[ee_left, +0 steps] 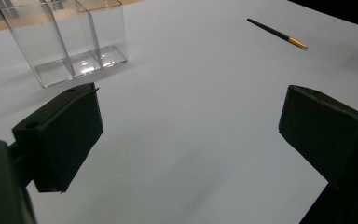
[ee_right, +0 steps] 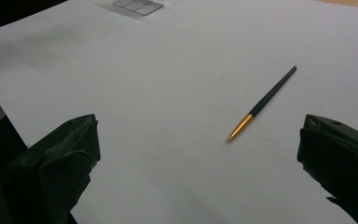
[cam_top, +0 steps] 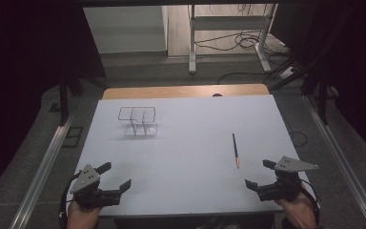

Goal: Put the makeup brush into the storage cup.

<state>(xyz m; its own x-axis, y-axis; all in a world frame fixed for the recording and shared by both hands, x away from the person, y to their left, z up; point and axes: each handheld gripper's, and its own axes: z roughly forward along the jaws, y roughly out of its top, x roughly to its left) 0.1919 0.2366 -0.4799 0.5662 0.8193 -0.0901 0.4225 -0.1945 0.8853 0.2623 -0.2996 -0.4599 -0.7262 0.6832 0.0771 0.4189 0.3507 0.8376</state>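
The table (cam_top: 186,143), covered by a white sheet with a strip of bare wood along its far edge, carried everything. Toward its far left corner stood a clear organiser (cam_top: 137,121), a transparent box split into compartments by thin walls and open at the top. In the left gripper view its upper rim was cut off by the frame, and in the right gripper view only a sliver of its base showed at the top edge.

The left gripper (cam_top: 114,175) sat at the near left corner of the table, held in a hand (cam_top: 82,215), its jaws spread wide with nothing between them. The right gripper (cam_top: 260,173) sat at the near right corner, likewise held in a hand (cam_top: 299,212) and likewise gaping wide and empty.

The pen (cam_top: 235,149), dark with a gold tip, lay flat on the right half of the table, its length running from far edge to near edge and the gold tip nearest the person. It lay just beyond the right gripper, apart from both jaws and slightly toward the left jaw's side in the high view; in the right gripper view it lay ahead, between the two jaws' lines, untouched. It was well apart from the organiser and the left gripper.

Whether the pen carried a cap or marking was too small to tell.
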